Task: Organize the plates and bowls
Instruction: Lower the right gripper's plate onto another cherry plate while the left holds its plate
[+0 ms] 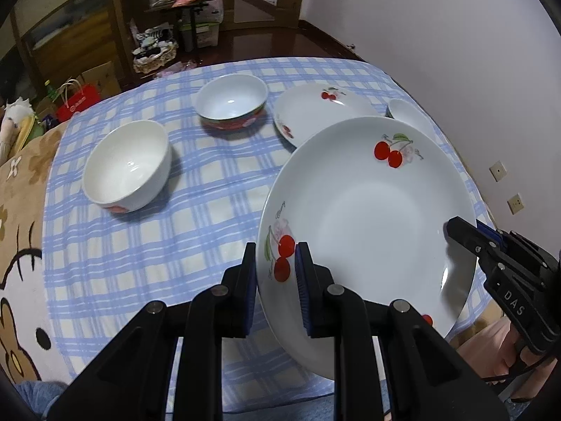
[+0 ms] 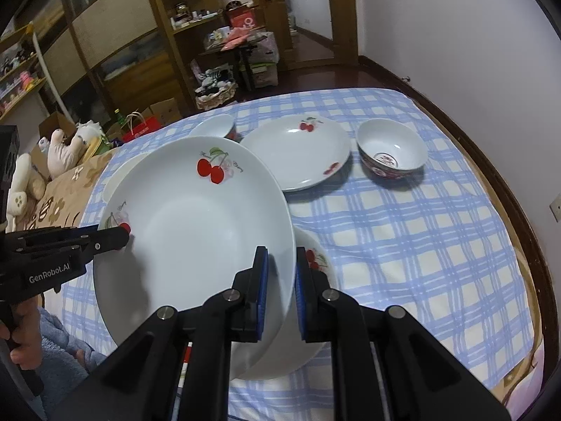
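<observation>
A large white cherry plate [image 1: 368, 217] is held above the blue checked cloth by both grippers. My left gripper [image 1: 275, 273] is shut on its left rim; it shows in the right wrist view [image 2: 119, 236]. My right gripper [image 2: 280, 280] is closed around its right rim [image 2: 196, 238]; it shows in the left wrist view [image 1: 452, 228]. Under it lies another cherry plate [image 2: 315, 263]. A third cherry plate [image 2: 296, 152] lies further back. A plain white bowl [image 1: 128, 165] and two red-patterned bowls [image 1: 231, 103] [image 2: 391, 152] stand on the cloth.
The cloth [image 2: 403, 245] covers a bed with a dark wooden edge [image 2: 519, 210] at the right by the wall. A brown blanket and stuffed toys [image 2: 56, 154] lie at the left. Shelves and clutter stand beyond the far edge.
</observation>
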Demonstrator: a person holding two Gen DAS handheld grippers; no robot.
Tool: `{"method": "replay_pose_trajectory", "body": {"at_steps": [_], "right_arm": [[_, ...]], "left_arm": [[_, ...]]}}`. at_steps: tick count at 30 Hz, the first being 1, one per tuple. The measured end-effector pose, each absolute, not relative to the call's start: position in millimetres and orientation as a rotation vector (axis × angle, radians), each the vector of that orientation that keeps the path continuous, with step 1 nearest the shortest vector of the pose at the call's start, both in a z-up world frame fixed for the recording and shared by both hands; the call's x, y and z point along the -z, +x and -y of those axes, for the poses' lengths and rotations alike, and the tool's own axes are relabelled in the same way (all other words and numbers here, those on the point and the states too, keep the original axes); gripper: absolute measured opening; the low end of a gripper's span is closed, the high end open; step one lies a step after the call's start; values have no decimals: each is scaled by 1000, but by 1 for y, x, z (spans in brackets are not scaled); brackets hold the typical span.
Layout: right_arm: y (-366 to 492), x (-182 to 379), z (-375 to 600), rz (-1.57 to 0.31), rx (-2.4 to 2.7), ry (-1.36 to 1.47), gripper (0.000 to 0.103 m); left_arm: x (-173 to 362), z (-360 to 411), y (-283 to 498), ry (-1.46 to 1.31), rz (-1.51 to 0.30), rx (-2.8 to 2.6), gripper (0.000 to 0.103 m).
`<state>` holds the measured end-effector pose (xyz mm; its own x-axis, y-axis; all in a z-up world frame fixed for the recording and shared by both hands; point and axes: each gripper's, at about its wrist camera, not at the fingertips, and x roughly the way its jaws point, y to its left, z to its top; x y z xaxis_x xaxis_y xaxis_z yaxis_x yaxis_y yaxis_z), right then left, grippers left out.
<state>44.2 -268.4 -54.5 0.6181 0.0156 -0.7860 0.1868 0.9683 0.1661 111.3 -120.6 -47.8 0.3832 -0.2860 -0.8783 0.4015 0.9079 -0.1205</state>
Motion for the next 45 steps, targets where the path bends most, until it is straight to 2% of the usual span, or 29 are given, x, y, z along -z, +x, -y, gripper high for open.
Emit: {"method": "replay_pose_trajectory", "body": {"at_steps": [19, 45], "right_arm": [[40, 99, 280, -956, 130, 275, 15], [52, 129, 285, -1027, 106, 321, 17]], "left_arm": [[96, 138, 115, 136, -1127, 467, 20], [122, 143, 117, 189, -1168, 451, 20]]}}
